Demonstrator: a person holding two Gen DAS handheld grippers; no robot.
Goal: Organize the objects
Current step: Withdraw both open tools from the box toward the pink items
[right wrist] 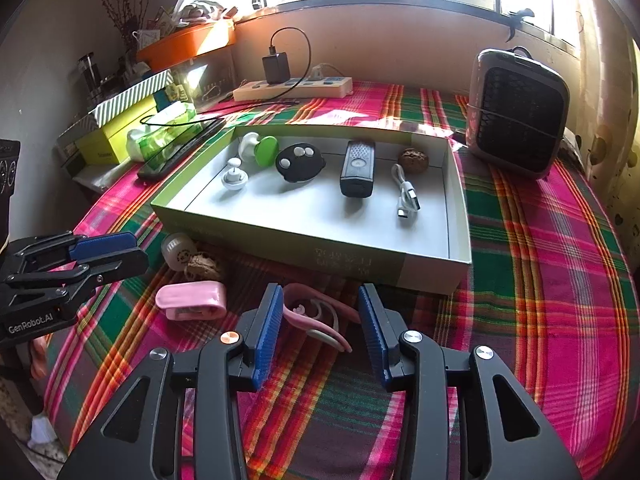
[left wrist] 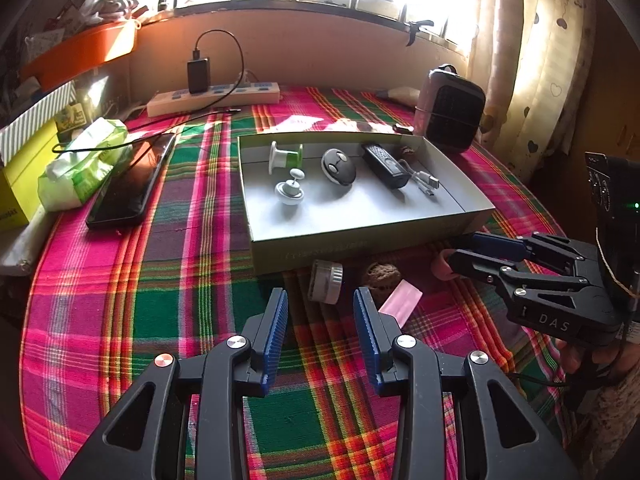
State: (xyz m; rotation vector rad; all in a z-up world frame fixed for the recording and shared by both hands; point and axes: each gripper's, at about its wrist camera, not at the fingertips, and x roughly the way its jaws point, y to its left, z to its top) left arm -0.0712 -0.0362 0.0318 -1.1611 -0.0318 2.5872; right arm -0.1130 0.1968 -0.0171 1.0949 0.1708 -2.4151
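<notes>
A shallow open box [left wrist: 360,236] [right wrist: 280,236] on the plaid cloth holds a green spool, a white knob, a round black device, a black remote, a white cable and a walnut. In front of it lie a white cap [left wrist: 326,282] [right wrist: 178,250], a walnut [left wrist: 382,274] [right wrist: 202,266], a pink clip [left wrist: 402,302] [right wrist: 192,300] and a pink curved clip [right wrist: 316,320]. My left gripper [left wrist: 320,312] is open, just short of the cap. My right gripper [right wrist: 320,314] is open, its fingers either side of the pink curved clip.
A black fan heater [right wrist: 516,116] stands at the back right. A power strip with a charger [left wrist: 212,96] lies at the back. A dark phone [left wrist: 128,184], a wipes pack [left wrist: 80,164] and boxes [right wrist: 120,120] crowd the left side.
</notes>
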